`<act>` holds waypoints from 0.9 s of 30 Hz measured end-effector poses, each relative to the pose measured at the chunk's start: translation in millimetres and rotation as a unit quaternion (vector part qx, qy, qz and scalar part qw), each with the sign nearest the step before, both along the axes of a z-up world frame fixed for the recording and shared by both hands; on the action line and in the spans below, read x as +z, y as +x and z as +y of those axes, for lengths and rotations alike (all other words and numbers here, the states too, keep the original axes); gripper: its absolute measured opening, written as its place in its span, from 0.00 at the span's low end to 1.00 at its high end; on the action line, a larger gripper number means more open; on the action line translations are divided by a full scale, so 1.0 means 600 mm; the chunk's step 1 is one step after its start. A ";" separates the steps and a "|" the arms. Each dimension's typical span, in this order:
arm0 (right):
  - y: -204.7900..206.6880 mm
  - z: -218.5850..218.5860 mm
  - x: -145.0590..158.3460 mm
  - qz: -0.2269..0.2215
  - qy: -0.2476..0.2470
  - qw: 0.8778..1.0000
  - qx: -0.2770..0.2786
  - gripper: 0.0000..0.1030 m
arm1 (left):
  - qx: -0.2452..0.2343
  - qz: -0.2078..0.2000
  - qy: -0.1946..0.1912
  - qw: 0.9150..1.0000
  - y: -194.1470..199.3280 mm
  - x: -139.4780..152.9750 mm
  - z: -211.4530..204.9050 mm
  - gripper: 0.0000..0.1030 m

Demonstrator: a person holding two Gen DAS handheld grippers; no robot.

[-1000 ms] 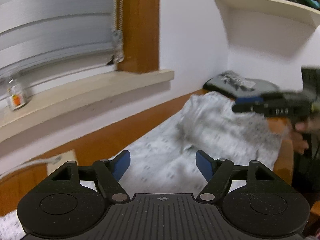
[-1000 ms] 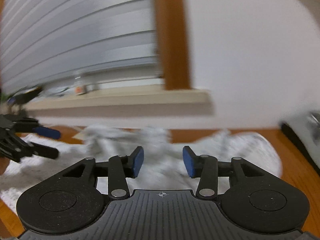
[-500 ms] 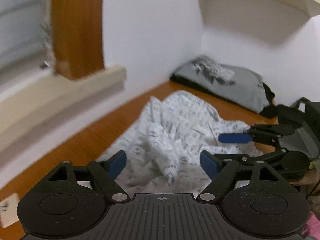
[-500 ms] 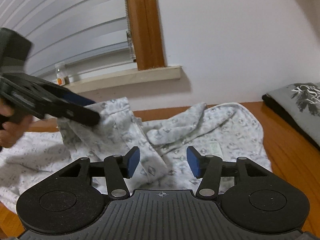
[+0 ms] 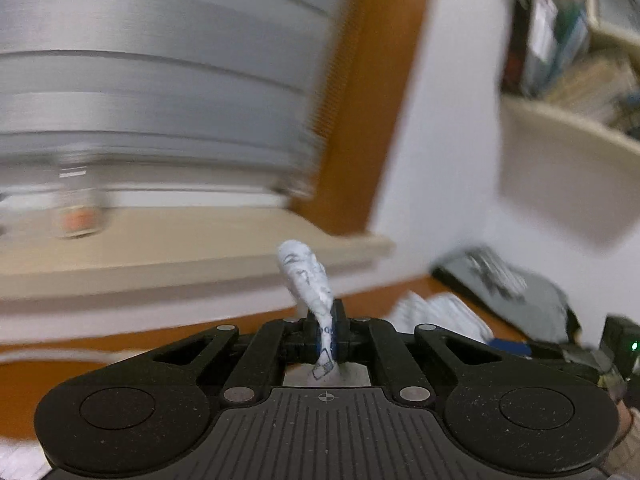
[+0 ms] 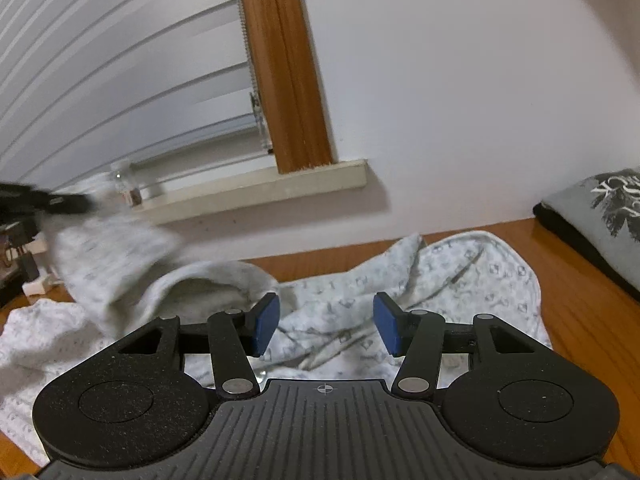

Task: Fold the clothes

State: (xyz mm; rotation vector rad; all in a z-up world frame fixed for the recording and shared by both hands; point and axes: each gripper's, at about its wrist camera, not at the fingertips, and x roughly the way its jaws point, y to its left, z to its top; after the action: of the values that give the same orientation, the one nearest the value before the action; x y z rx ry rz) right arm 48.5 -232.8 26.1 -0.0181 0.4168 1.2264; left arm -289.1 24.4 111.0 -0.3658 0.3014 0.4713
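A white garment with a small grey print (image 6: 460,276) lies crumpled on the wooden table (image 6: 580,320). My left gripper (image 5: 326,334) is shut on a pinched fold of this garment (image 5: 308,280) and holds it lifted above the table. In the right wrist view the left gripper (image 6: 44,202) shows at the far left with the cloth (image 6: 116,264) hanging from it. My right gripper (image 6: 326,328) is open and empty, low over the middle of the garment, with the blue pads (image 6: 266,322) apart.
A folded grey shirt on a dark one (image 6: 600,216) lies at the table's right end. A window sill (image 6: 260,188) with a small bottle (image 6: 126,184) runs along the back wall. A shelf with books (image 5: 572,92) hangs at the upper right.
My left gripper has shut on a fold of the garment and lifted it up and to the left. The right gripper stays open over the cloth.
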 end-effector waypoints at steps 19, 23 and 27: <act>-0.006 0.069 -0.025 0.007 -0.098 0.995 0.008 0.60 | 0.113 0.045 -0.084 0.989 -0.170 -0.109 0.083 0.35; -0.006 0.084 -0.033 0.010 -0.129 0.991 0.015 0.60 | 0.108 0.056 -0.075 0.990 -0.164 -0.102 0.094 0.54; -0.015 0.088 -0.034 -0.002 -0.141 0.990 0.014 0.60 | 0.071 0.077 -0.059 0.993 -0.135 -0.098 0.090 0.66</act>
State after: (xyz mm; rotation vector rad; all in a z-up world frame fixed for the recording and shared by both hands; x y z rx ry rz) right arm 39.2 -180.2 5.6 -0.2694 0.5842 1.1870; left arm -370.0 78.6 52.4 -0.4697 0.4573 0.6241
